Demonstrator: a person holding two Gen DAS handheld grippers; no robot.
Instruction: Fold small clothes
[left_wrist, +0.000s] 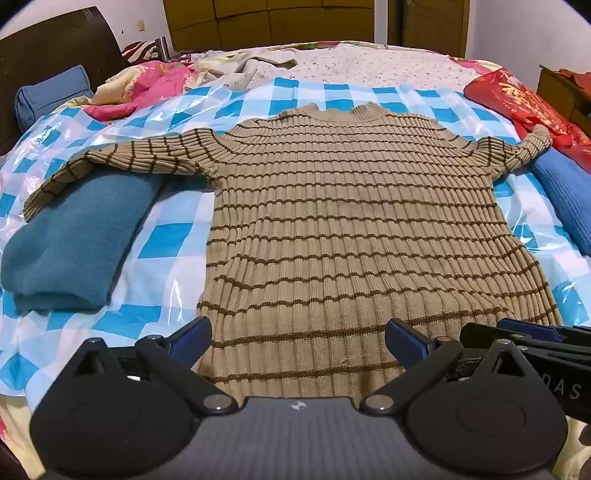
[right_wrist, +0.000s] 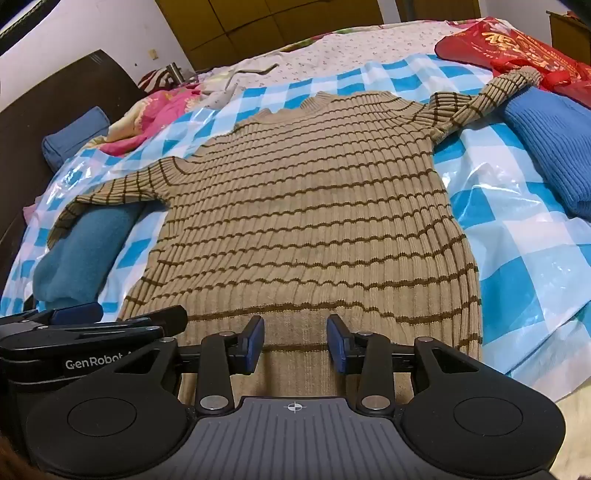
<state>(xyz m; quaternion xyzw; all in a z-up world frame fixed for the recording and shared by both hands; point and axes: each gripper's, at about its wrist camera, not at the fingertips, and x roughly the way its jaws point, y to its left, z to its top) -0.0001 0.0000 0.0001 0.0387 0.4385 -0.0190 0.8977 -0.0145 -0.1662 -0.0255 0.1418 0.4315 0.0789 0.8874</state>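
A tan ribbed sweater with brown stripes (left_wrist: 343, 206) lies spread flat on a blue-and-white checked plastic sheet (left_wrist: 166, 243), collar away from me, both sleeves out sideways. It also shows in the right wrist view (right_wrist: 306, 214). My left gripper (left_wrist: 297, 341) is open wide over the sweater's hem, empty. My right gripper (right_wrist: 295, 343) is open over the hem, to the right of the left one, empty. The right gripper shows at the right edge of the left wrist view (left_wrist: 524, 334), and the left gripper at the left edge of the right wrist view (right_wrist: 92, 323).
A folded teal garment (left_wrist: 74, 236) lies under the left sleeve. A folded blue knit (left_wrist: 565, 188) lies under the right sleeve, with a red bag (left_wrist: 524, 103) behind it. Pink bedding (left_wrist: 147, 92) and a blue pillow (left_wrist: 51, 96) lie at the back left by the dark headboard (left_wrist: 44, 44).
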